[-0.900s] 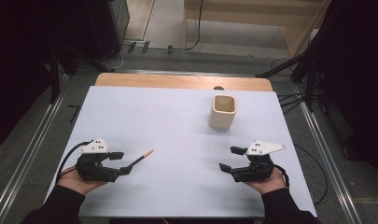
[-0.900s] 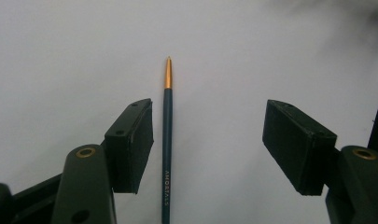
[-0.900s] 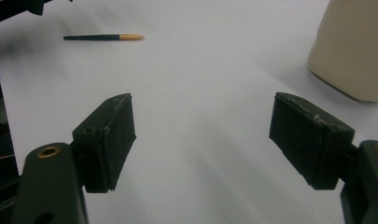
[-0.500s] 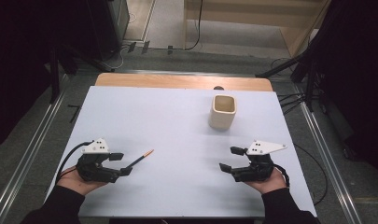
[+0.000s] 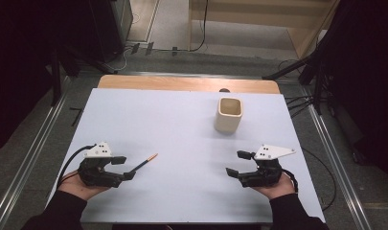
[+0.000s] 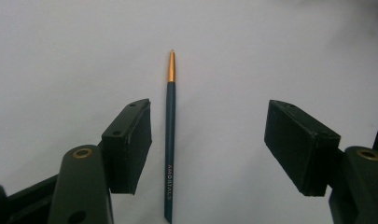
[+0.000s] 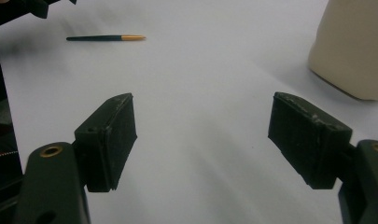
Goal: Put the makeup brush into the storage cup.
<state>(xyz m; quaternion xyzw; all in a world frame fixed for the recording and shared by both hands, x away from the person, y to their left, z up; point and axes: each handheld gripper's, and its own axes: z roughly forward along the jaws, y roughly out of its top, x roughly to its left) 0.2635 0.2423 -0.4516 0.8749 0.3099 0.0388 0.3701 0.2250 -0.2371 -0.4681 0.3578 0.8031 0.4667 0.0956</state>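
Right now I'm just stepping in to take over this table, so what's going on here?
A person holds two black grippers over a white table. The left gripper stands open around a dark green pen with a gold tip, not touching it. The right gripper is open and holds nothing, with a cream square cup beyond it.

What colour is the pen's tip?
Gold-orange, on a dark teal pen; the left gripper view shows it best.

Right hand-held gripper (image 7: 203, 140) jaws wide apart over white table (image 7: 200, 70), pen (image 7: 105, 38) far left, beige cup (image 7: 354, 46) right
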